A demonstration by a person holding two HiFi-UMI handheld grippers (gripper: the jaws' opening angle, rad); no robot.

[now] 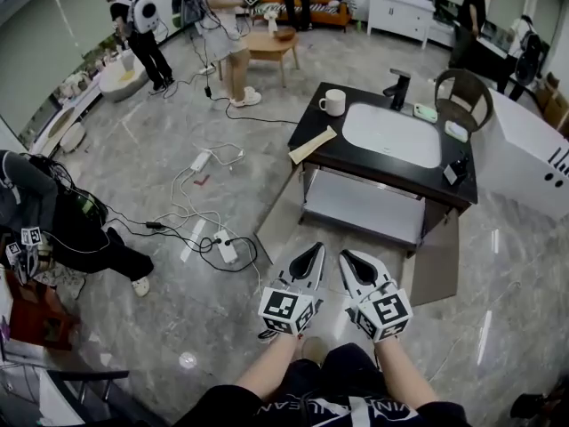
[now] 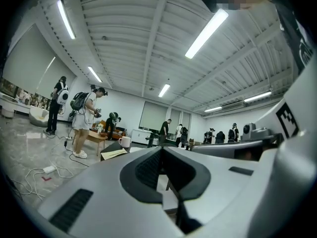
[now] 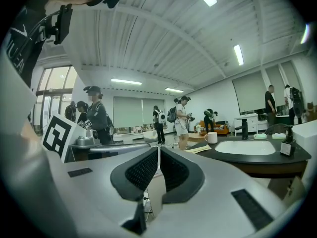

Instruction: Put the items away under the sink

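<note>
Your left gripper (image 1: 310, 251) and right gripper (image 1: 348, 258), both closed and empty, hover near the sink stand (image 1: 356, 161). The countertop partly hides its lower shelf (image 1: 363, 205). On top: paper (image 1: 313, 144), mug (image 1: 333, 101), small bottle (image 1: 456, 169), label unreadable.

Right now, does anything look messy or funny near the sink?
Yes. A tan paper sticks out over the corner of the sink counter, so it could slide off. White power strips and cables sprawl loose across the floor beside it.
</note>
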